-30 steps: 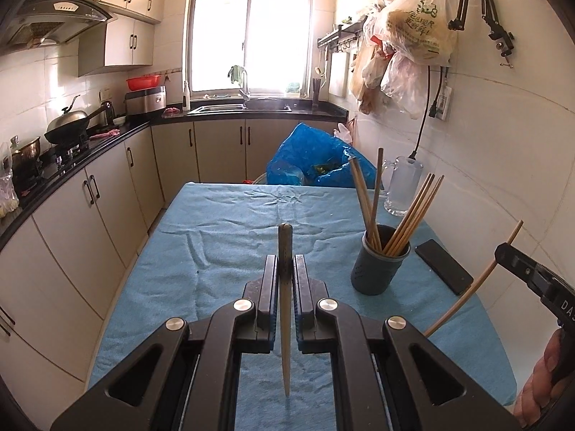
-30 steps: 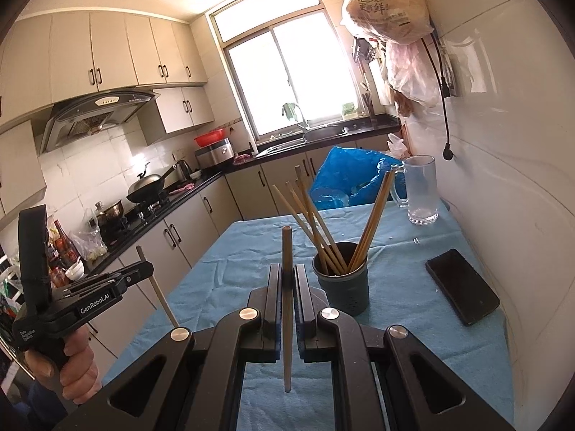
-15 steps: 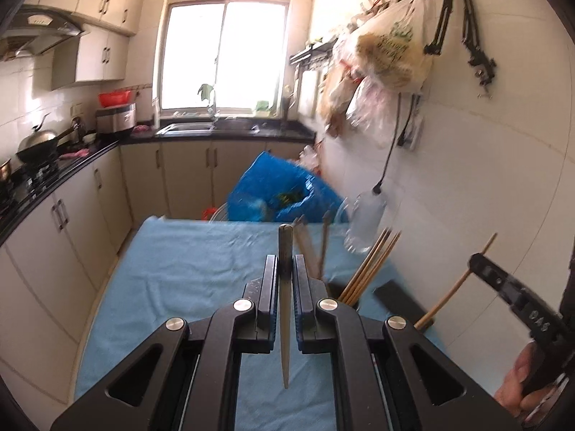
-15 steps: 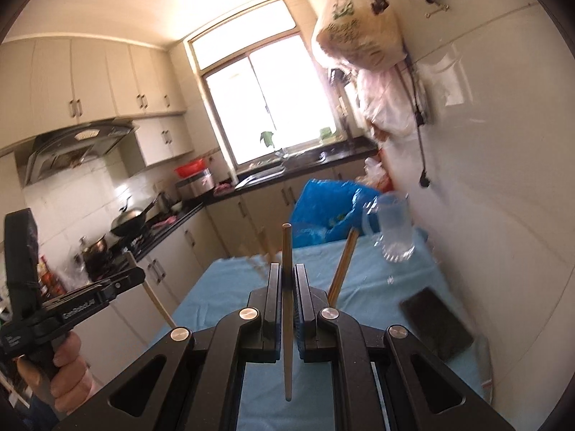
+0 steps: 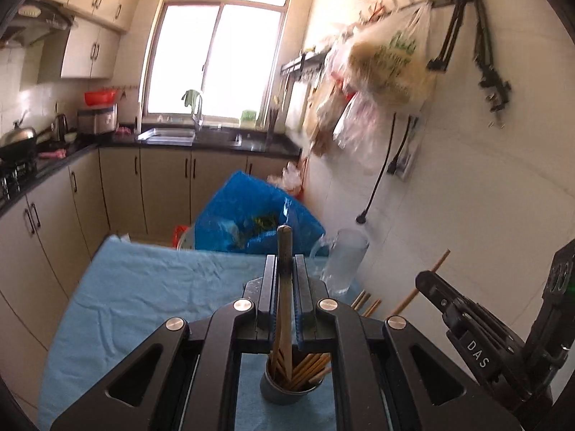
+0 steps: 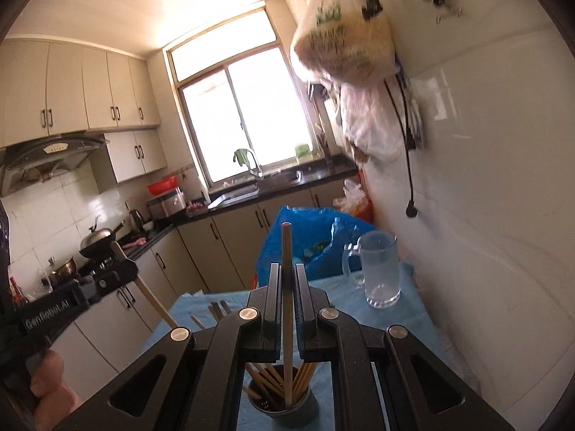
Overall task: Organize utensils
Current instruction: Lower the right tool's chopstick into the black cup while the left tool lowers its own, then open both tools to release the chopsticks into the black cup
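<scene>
Left wrist: chopstick (image 5: 284, 287) in claw (image 5: 285, 269), seemingly over holder (image 5: 287, 393) rim.

one holder (image 6: 287, 411), one mug (image 6: 381, 269), two claws (image 5: 285, 287)

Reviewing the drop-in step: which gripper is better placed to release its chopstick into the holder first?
Roughly equal. Left gripper and right gripper each clamp a chopstick whose lower end hangs over the grey holder.
</scene>
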The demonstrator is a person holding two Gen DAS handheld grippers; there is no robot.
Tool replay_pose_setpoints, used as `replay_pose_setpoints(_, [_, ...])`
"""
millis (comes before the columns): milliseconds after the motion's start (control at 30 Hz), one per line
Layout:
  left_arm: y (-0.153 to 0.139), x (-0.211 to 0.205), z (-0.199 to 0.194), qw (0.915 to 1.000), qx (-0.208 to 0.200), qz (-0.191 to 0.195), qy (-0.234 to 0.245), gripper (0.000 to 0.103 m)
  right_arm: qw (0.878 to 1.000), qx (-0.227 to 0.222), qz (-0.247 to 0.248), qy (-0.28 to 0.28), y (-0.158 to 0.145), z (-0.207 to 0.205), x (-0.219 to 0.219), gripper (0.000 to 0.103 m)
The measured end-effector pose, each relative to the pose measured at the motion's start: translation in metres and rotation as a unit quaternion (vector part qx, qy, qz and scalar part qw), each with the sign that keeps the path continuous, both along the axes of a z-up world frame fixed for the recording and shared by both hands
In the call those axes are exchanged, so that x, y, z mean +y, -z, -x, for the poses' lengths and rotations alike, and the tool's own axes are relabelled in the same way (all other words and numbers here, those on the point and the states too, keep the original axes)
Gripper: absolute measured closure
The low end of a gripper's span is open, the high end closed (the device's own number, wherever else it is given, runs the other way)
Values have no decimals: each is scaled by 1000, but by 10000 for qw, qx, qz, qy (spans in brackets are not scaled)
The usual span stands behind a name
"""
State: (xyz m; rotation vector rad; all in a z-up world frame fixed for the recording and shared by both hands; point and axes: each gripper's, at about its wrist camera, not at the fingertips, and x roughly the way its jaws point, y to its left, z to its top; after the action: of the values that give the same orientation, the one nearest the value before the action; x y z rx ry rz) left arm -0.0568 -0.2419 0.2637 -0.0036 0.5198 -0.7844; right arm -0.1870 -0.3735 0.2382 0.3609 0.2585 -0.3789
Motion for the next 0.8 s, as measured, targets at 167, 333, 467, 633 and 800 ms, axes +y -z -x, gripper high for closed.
replay_pose_setpoints(167, [26,-11,-12,9995,199,-244,45,95,9992,332,-171,-143,28,-17,-7,95])
replay_pose_setpoints(333, [18,3,-6,9998,49,-170,-26,59,9993,155,-303,-163,22,-3,-9,47])
replay_pose_setpoints(467, [3,31,5,9998,-55,29,-190,50,9997,-137,-175,-41,0,26,-2,42])
replay_pose_setpoints(633, [-2,88,39,9957,-570,161,-716,13,9985,-322,150,425,-9,74,21,4])
replay_pose_setpoints(800, [25,132,76,9897,-927,-224,-1072,3,9942,145,609,870,14,102,56,0])
